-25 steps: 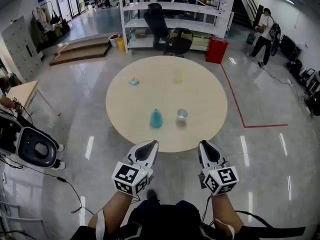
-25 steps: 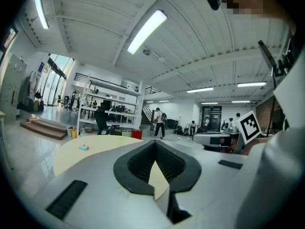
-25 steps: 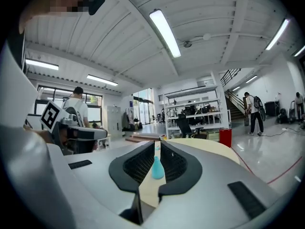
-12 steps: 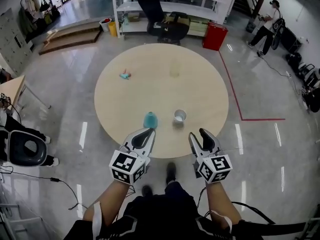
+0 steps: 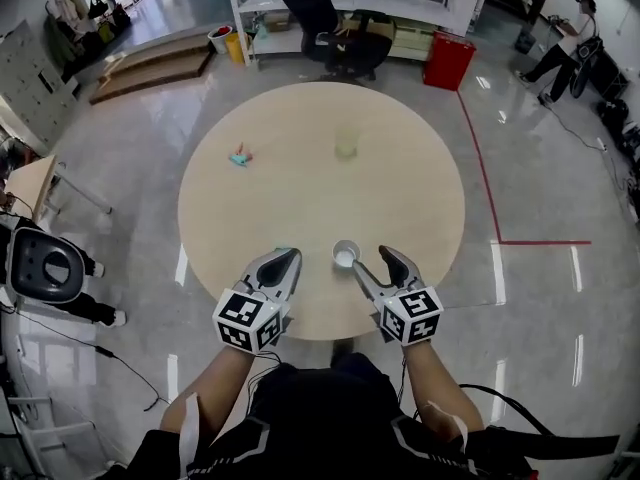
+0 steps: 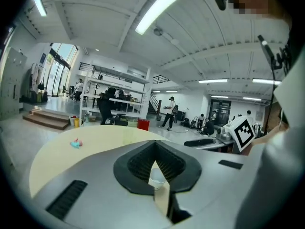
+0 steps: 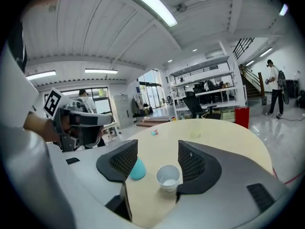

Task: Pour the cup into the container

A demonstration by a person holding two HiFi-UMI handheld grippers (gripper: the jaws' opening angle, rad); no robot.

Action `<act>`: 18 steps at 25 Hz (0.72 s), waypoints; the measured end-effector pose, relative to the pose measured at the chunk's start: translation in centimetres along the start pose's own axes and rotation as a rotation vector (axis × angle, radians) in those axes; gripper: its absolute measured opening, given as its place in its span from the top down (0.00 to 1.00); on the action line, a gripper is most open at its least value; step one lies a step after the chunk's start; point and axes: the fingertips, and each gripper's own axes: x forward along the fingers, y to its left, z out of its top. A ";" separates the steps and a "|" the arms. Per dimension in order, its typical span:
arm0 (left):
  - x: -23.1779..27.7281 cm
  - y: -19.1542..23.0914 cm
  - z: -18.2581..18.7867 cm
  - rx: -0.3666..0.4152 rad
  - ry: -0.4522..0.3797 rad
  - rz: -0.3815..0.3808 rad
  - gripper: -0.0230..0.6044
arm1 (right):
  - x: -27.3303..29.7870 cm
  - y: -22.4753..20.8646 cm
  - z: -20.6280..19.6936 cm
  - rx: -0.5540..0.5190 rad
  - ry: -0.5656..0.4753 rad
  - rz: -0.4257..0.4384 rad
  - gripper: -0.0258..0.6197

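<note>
One cup sits near the table edge, beside the right claw.

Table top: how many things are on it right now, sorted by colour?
White: 1, the cup
Teal: 2, the rounded object and the small piece with a pink bit
Clear: 1, the container
Total: 4

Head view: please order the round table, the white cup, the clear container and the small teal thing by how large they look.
1. Round table, by far the largest.
2. White cup and clear container: about alike; the container stands farther away, so I leave them unranked.
3. Small teal thing, smallest.
</note>
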 end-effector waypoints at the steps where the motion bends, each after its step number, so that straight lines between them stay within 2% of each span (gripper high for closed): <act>1: 0.7 0.2 -0.9 -0.006 0.021 0.009 0.98 | 0.6 -0.2 -0.8 -0.003 0.021 0.021 0.58; 7: 3.6 0.8 -7.9 -0.080 0.169 0.058 0.98 | 3.5 -0.9 -6.8 -0.013 0.137 0.076 0.53; 15: 5.6 -0.1 -14.6 -0.116 0.306 0.007 0.98 | 5.1 -2.2 -13.2 0.013 0.252 0.074 0.51; 18: 6.2 0.2 -17.0 -0.104 0.350 0.004 0.98 | 5.8 -2.5 -14.9 0.025 0.274 0.072 0.50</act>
